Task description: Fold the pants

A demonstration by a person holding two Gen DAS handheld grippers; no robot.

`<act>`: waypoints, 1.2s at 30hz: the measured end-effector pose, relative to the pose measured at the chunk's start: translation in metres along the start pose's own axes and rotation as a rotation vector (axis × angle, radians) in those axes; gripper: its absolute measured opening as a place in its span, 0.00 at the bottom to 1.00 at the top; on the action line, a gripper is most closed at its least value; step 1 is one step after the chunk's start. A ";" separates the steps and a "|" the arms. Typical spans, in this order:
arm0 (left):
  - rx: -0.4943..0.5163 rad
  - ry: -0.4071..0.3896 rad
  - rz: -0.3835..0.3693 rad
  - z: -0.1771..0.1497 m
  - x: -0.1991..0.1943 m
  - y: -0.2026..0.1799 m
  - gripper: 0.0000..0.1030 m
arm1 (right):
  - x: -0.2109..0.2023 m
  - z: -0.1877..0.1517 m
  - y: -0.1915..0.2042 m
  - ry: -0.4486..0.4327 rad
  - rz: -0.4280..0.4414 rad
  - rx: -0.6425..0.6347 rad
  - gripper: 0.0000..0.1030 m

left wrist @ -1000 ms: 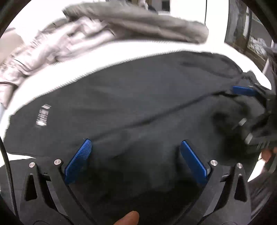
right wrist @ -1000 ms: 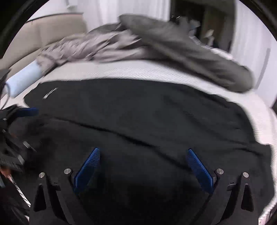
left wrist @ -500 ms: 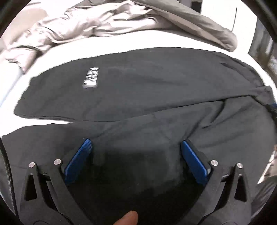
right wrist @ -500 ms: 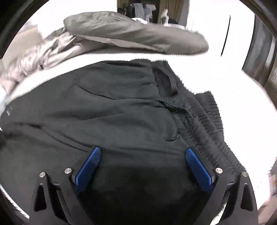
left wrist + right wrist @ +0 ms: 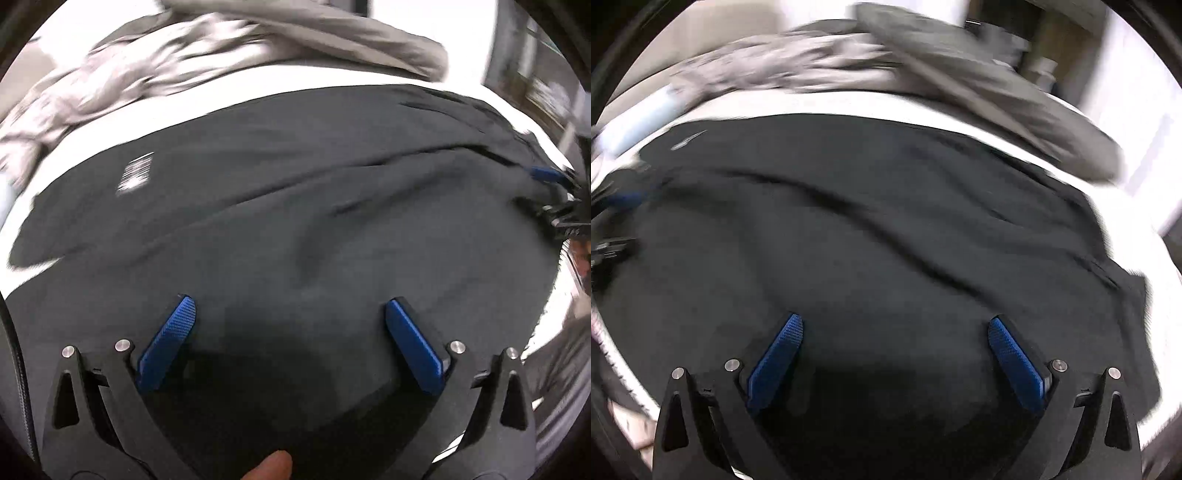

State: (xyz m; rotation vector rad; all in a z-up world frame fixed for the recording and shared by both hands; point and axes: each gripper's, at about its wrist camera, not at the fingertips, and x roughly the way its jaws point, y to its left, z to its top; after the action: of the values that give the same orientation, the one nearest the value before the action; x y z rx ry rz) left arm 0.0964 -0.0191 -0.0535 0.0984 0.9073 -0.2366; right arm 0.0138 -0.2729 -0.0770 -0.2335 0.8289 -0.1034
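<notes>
White bed [image 5: 295, 79] | pants [image 5: 295, 221] | left claw [image 5: 290, 306], right claw [image 5: 895, 325] both spread, above cloth

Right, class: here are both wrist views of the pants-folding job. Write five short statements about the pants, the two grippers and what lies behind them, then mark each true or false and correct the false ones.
1. The pants are black. True.
2. The left gripper is clamped shut on the fabric. False: its blue fingers stand wide apart over the cloth.
3. The right gripper is open. True.
4. The pants lie on a dark wooden floor. False: they lie spread on a white bed surface.
5. A rumpled grey garment lies beyond the pants. True.
</notes>
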 end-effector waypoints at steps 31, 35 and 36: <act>-0.371 -0.145 0.110 -0.081 -0.097 0.205 0.33 | -0.011 0.019 0.010 -0.071 0.028 -0.031 0.99; -0.294 -0.069 0.095 -0.045 -0.061 0.191 0.33 | -0.012 0.023 0.017 -0.085 0.057 -0.038 0.99; -0.283 -0.025 0.130 -0.043 -0.048 0.192 0.33 | -0.012 0.022 0.018 -0.084 0.058 -0.042 0.99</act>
State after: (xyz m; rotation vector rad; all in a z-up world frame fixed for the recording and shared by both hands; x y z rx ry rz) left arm 0.0825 0.1831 -0.0448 -0.1070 0.8978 0.0123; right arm 0.0222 -0.2492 -0.0583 -0.2517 0.7539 -0.0213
